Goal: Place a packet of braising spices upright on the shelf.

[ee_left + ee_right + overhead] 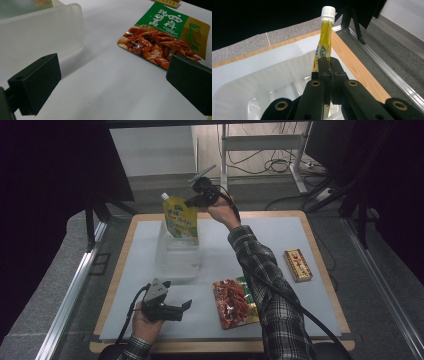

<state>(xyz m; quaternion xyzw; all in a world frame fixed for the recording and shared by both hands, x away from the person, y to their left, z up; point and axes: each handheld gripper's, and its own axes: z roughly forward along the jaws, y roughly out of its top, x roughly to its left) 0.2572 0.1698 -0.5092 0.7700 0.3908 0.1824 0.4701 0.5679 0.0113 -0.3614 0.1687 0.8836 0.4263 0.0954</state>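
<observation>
High view showed the right gripper point(192, 201) clamping a yellow spouted drink pouch point(181, 220) above the clear plastic bin point(176, 262); the left gripper point(187, 305) rested with jaws spread, holding nothing.

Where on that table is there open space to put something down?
Bare mat lies right of the clear tub, between it and the brown box, and along the far right edge. It is crowded near the front, where the left tongs sit beside the red snack packet.
</observation>
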